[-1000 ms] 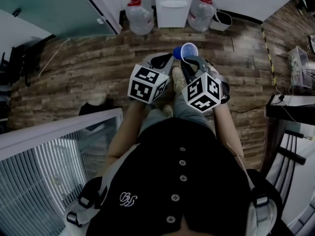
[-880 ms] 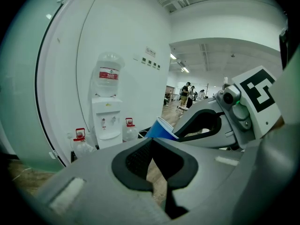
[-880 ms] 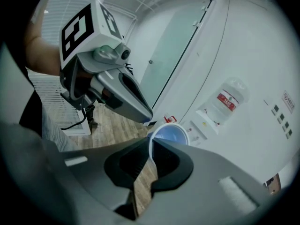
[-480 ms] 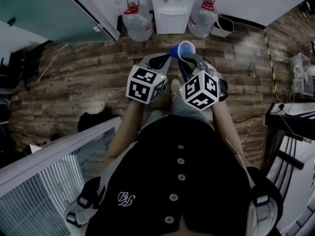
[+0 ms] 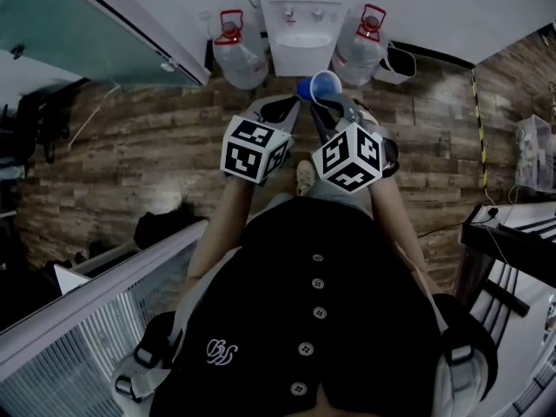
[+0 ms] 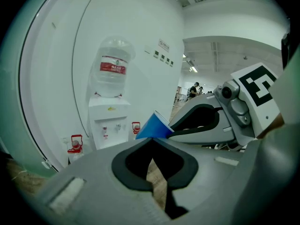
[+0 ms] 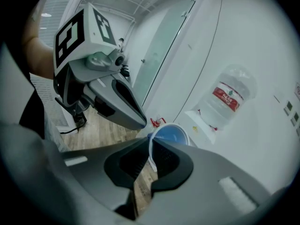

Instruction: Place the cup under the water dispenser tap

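A blue cup (image 5: 323, 86) hangs tilted, with my right gripper (image 5: 323, 104) shut on its rim; its white rim sits between the jaws in the right gripper view (image 7: 171, 135). My left gripper (image 5: 291, 107) is just left of it, shut and empty, its tips beside the cup (image 6: 152, 128). The white water dispenser (image 5: 304, 16) stands against the wall ahead, with a large bottle (image 6: 112, 67) on top and its taps (image 6: 111, 128) above a recess. The cup is still well short of the dispenser, over the wooden floor.
Two big water bottles (image 5: 239, 55) (image 5: 360, 37) with red handles stand on the floor either side of the dispenser. A dark bin (image 5: 400, 59) is to its right. A glass partition (image 5: 87, 24) runs at left, a desk (image 5: 512, 224) at right.
The person has walked forward: the dispenser and floor bottles are nearer and larger now. Both grippers moved toward it together, the cup still held the same way.
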Action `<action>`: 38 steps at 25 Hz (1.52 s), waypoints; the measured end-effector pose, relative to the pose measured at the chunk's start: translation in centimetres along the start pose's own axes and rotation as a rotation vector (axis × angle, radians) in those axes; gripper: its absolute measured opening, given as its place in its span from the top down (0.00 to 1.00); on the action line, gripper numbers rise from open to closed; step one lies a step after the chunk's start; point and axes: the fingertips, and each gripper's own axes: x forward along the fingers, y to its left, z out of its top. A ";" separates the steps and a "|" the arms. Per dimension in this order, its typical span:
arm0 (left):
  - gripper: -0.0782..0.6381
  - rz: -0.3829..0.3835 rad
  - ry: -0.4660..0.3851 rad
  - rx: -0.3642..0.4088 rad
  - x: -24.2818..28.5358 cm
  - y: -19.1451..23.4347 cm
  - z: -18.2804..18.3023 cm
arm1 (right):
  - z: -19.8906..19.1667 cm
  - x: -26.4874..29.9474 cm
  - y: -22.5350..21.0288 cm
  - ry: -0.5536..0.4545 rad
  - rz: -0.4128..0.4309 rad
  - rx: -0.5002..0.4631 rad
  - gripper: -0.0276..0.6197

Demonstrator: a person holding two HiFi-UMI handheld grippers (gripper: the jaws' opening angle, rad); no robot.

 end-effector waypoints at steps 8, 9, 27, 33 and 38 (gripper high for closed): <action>0.90 0.028 -0.016 -0.004 4.8 2.5 3.8 | -0.9 2.9 -5.5 -0.005 0.016 -0.042 0.92; 0.90 0.033 -0.016 -0.007 5.2 2.9 4.1 | -1.0 3.2 -6.0 -0.005 0.019 -0.044 0.92; 0.90 0.022 0.034 -0.064 8.5 6.7 4.0 | -1.1 7.3 -7.6 0.022 0.075 -0.044 0.92; 0.90 -0.008 0.055 -0.063 8.9 8.9 4.1 | -0.5 9.3 -7.7 0.052 0.079 -0.031 0.92; 0.90 -0.045 0.075 -0.038 9.3 11.0 5.1 | 1.5 10.9 -8.9 0.065 0.064 -0.018 0.92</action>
